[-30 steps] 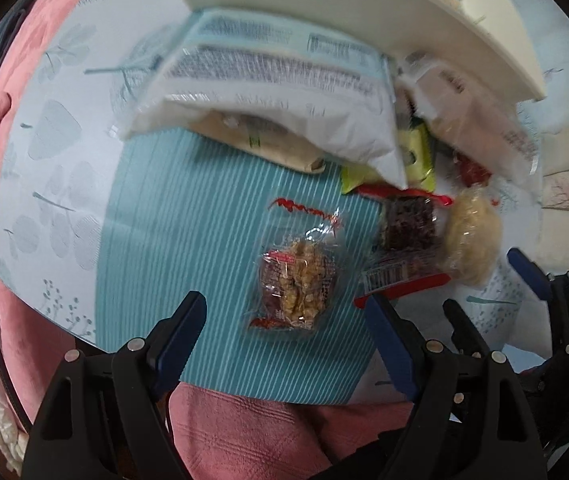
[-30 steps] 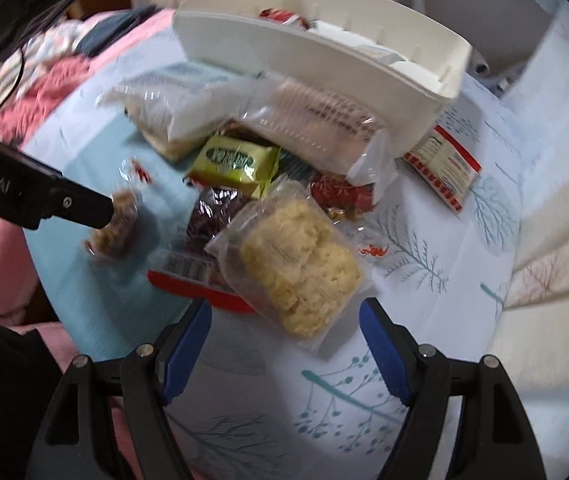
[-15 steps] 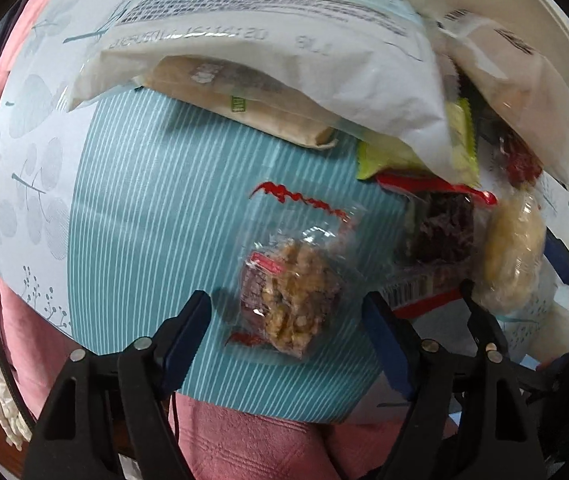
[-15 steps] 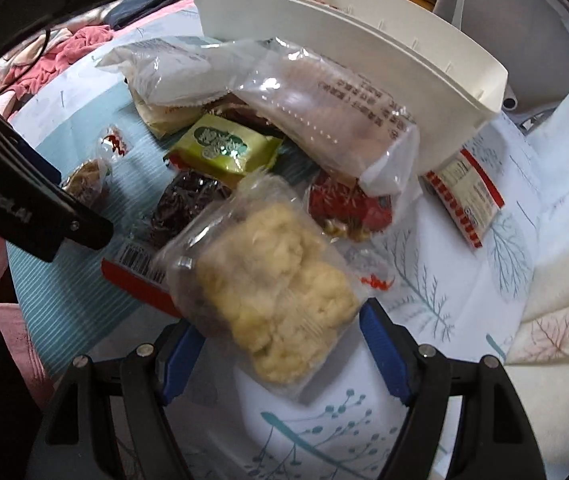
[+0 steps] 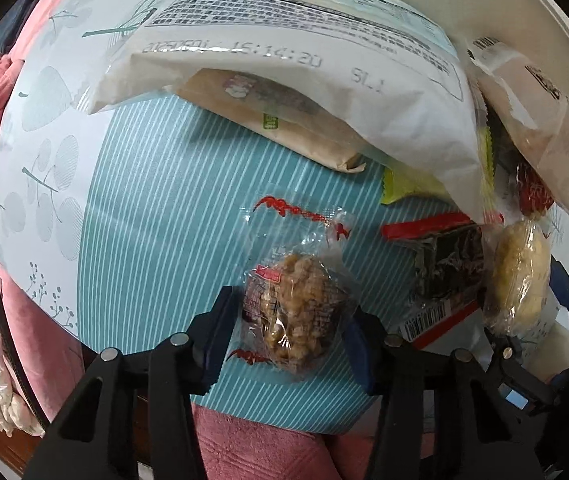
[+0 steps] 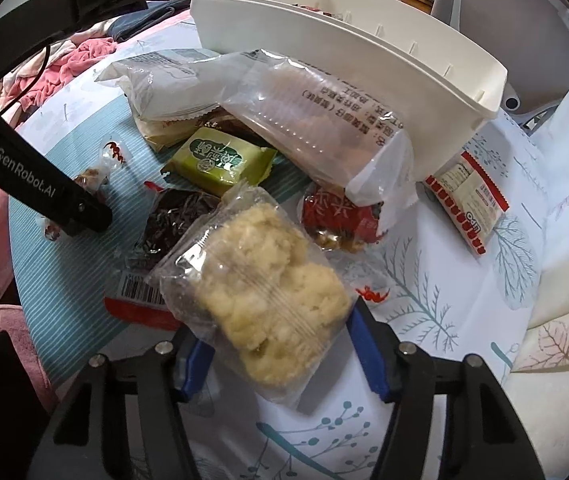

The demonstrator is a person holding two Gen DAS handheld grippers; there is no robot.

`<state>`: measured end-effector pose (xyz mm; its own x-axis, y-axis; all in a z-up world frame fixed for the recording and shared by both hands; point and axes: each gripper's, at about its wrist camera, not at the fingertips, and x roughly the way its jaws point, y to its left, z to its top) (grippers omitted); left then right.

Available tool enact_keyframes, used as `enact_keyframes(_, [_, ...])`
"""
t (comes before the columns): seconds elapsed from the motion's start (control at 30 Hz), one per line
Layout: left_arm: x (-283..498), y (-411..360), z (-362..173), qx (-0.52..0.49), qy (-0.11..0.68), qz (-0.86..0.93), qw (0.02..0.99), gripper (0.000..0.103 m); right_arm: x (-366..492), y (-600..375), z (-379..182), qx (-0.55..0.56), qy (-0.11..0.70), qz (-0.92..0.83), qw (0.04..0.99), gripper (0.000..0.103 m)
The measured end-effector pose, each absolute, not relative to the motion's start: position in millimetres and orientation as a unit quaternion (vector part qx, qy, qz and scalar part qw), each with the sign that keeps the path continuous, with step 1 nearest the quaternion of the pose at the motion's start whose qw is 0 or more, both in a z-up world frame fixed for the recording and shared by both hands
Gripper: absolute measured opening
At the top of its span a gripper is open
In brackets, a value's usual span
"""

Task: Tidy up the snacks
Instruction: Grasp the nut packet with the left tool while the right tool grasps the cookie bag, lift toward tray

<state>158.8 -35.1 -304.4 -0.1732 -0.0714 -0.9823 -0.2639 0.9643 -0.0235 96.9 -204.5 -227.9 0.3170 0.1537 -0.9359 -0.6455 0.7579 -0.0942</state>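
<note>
Snacks are all over the counter [image 5: 132, 184], most of them in a heap spilling out from under a white bin.

Left wrist view: the white bin [image 5: 524, 12] only shows as a rim along the top, so no idea what's in it from here. A big white printed bag [image 5: 284, 60] leans out from it over a tan packet [image 5: 284, 120]. Down front, the left gripper [image 5: 290, 320] has just been closing in, and its blue fingers [image 5: 220, 320] now sit right against both sides of a small clear-wrapped nut cluster [image 5: 296, 312] lying on the teal striped patch of the cloth. Looks like it's pinched. Beside it are a dark snack pack [image 5: 444, 264] and a pale cookie bag [image 5: 518, 280].

Right wrist view: the bin [image 6: 364, 52] is tipped on its side with something red just visible inside, can't tell what. A clear sleeve of crackers [image 6: 316, 120] leans on its wall, a green packet [image 6: 220, 160] lies below. The right gripper [image 6: 280, 344] has also just been closing, and its fingers [image 6: 368, 348] press into the cookie bag [image 6: 268, 292] from both sides, gripping it. A red-edged sachet [image 6: 468, 196] lies off by the bin's end.
</note>
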Motion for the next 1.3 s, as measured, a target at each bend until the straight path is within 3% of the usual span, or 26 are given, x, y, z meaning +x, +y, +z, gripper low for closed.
enact_keyframes(0.63, [142, -3, -269, -0.122, 0.778, 0.073, 0.612, 0.045, 84, -186, -206, -0.186, 0.555, 0.239, 0.775, 0.055])
enact_keyframes(1.3, [224, 27, -137, -0.105, 0.71, -0.024, 0.696, 0.046, 131, -156, -116, -0.044, 0.546, 0.224, 0.806, 0.055])
